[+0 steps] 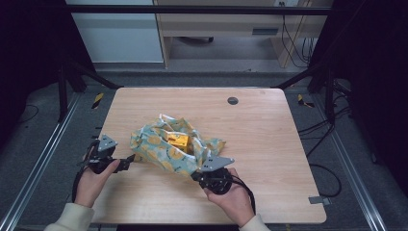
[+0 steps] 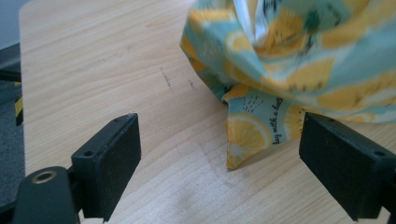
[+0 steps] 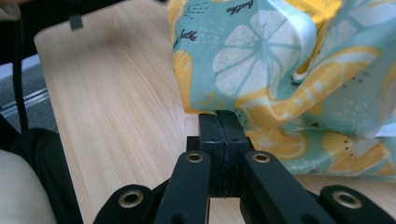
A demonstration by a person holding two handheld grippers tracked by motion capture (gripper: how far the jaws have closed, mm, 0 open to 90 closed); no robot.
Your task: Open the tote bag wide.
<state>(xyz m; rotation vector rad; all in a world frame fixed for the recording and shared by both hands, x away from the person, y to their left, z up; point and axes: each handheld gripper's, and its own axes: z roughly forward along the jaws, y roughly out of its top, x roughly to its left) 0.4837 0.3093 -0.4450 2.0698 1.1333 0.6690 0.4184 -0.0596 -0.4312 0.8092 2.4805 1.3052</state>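
Note:
A teal cloth (image 1: 166, 150) printed with lemon slices lies bunched on the wooden table (image 1: 264, 144), loosely wrapped around a small yellow box (image 1: 177, 140). My left gripper (image 1: 129, 161) sits at the cloth's left corner. In the left gripper view that gripper (image 2: 219, 135) stands open, its jaws wide apart, with a hanging cloth corner (image 2: 247, 135) between them and untouched. My right gripper (image 1: 197, 172) is at the cloth's near right edge. In the right gripper view that gripper (image 3: 219, 119) has its jaws pressed together, pinching the cloth (image 3: 280, 70) at its lower hem.
A round dark grommet (image 1: 232, 100) is set in the table near its far edge. Black frame bars (image 1: 192, 9) and cables surround the table. A light wooden desk (image 1: 226, 29) stands beyond. Bare wood spreads right of the cloth.

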